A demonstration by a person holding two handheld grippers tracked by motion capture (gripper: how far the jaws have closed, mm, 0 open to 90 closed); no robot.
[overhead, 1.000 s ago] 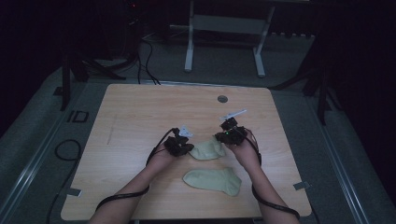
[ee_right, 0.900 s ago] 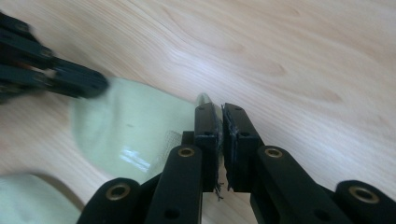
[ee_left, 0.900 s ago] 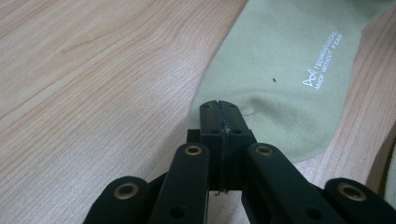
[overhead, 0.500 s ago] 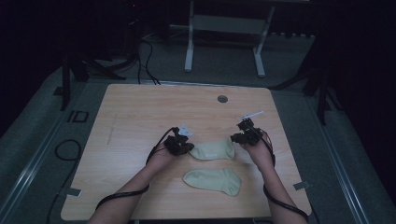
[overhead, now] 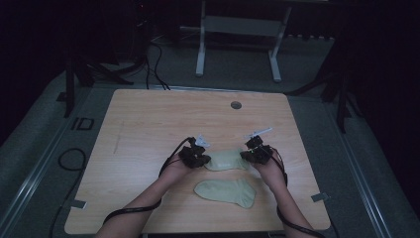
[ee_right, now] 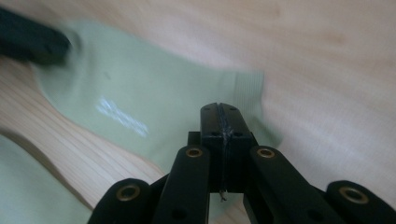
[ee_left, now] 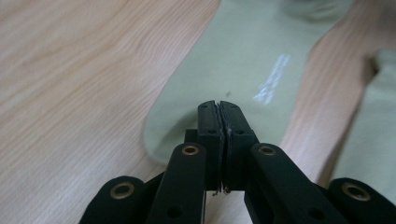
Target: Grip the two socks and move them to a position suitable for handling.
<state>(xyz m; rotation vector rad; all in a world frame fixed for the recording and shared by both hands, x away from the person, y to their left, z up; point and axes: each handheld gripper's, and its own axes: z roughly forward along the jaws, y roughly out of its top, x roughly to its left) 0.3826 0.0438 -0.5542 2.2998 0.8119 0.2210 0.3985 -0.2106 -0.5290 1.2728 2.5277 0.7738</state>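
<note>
While the left gripper (overhead: 196, 157) sat almost unmoved at the toe end of the far sock (overhead: 229, 159), the right gripper (overhead: 256, 154) had shifted: a second earlier it was up close beside its partner with the sock bunched short between them, and it had since travelled outward toward the right edge of the table (overhead: 148, 124) and dropped lower. The far sock, pale green, now lay drawn out flat between the two tools, toe at the left, ribbed cuff at the right. Right gripper view: jaws had just been closing and stood fully together over the cuff edge (ee_right: 247, 88); cloth appeared to run under the tips, so a pinch on the cuff was likely, though the meeting line itself showed no fabric and I could not confirm it. Left gripper view: jaws likewise pressed together, tips over the toe end of the same sock (ee_left: 243, 60), same doubt about an actual hold. The near sock (overhead: 226, 192) lay flat and untouched, just toward the person, apart from both tools. Reading: the spreading step looked about done; the sock was straightened and roughly parallel to its mate. Next would probably be lifting or sliding it onto the near sock to pair them, which needs both pinches real.
</note>
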